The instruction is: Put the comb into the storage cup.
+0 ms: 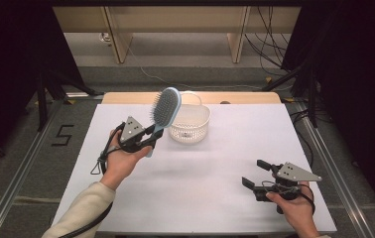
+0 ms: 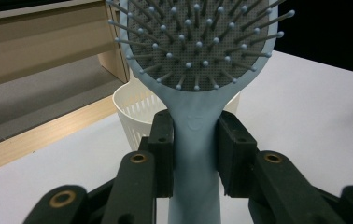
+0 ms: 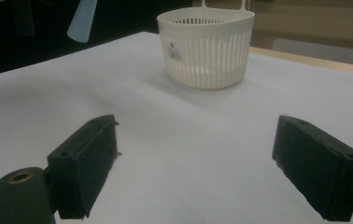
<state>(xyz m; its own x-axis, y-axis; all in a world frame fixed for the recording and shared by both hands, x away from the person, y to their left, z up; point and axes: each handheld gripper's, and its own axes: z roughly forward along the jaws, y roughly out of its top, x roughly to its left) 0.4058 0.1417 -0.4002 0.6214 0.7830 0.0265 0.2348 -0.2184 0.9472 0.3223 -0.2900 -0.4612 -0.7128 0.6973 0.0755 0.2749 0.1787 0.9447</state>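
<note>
While raised, left gripper [image 1: 151, 136] clamps hairbrush [image 1: 164, 110] upright.

The high view looks forward and down over the whole table [image 1: 195, 198]. The left gripper view sits close behind its jaws, facing the far basket [image 2: 132, 116]. The right gripper view looks low across the table toward that same basket [image 3: 207, 51].

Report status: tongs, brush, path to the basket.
Left tongs shut on brush handle, head up. Right tongs open, empty, low over table. Brush just left of basket; nothing between.
</note>
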